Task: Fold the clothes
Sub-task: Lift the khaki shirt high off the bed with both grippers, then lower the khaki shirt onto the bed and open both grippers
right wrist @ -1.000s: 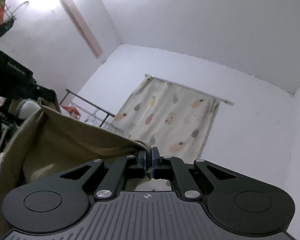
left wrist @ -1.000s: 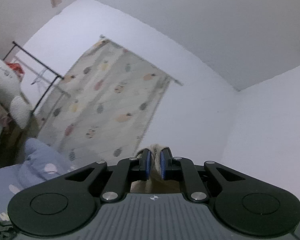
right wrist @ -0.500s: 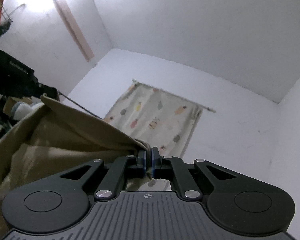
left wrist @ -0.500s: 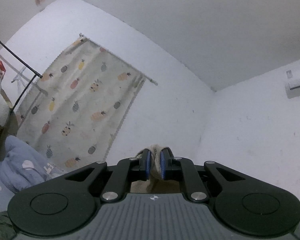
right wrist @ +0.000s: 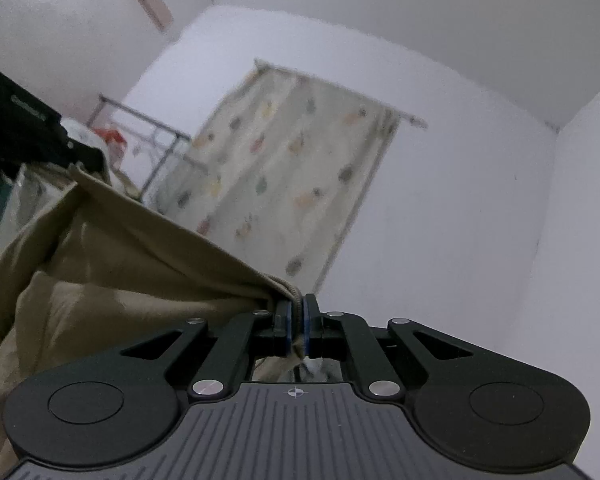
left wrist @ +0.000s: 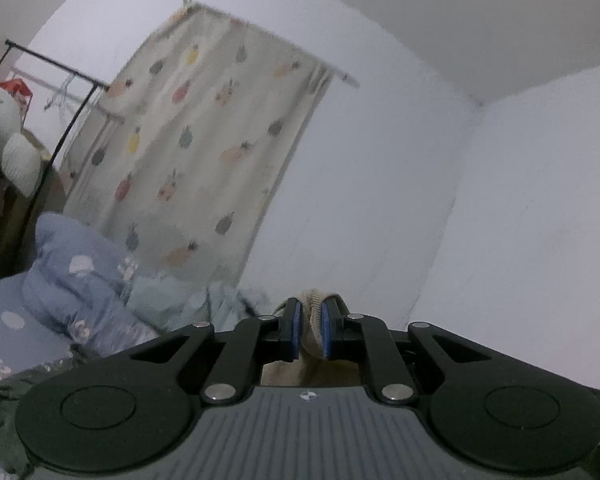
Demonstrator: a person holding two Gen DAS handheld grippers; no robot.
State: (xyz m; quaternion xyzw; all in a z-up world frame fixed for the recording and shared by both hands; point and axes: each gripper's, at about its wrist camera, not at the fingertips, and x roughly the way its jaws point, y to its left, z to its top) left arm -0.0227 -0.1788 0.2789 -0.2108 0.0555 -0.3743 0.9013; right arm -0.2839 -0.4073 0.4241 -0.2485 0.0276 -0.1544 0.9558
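Between my left gripper's (left wrist: pixel 311 330) blue pads sits a ribbed, bunched edge of the tan garment (left wrist: pixel 315 320), pinched with the jaws drawn narrow around it. More of that cloth shows under the jaws, down toward the gripper body.

At my right gripper (right wrist: pixel 296 330) the jaws stand almost together, clamped on a thin hem of the same garment (right wrist: pixel 112 264). From that pinch the cloth runs taut up and to the left, then hangs in a broad tan sheet that fills the lower left of the right view. Its far corner reaches toward a dark shape (right wrist: pixel 24 124) at the left edge, probably my other gripper, though the view is too blurred there to be sure.

Beyond the left jaws lies a bed (left wrist: pixel 4 320) with a rumpled blue quilt (left wrist: pixel 72 276) dotted in white, just below and left of the pads. Behind it hangs a pale curtain (left wrist: pixel 204 136) printed with pineapples, on a rod against a white wall (left wrist: pixel 380 184). Left of the curtain stands a black clothes rack (left wrist: pixel 64 120), and a white plush toy (left wrist: pixel 4 132) sits at the picture's left edge. Both grippers point level across the room toward that curtain.
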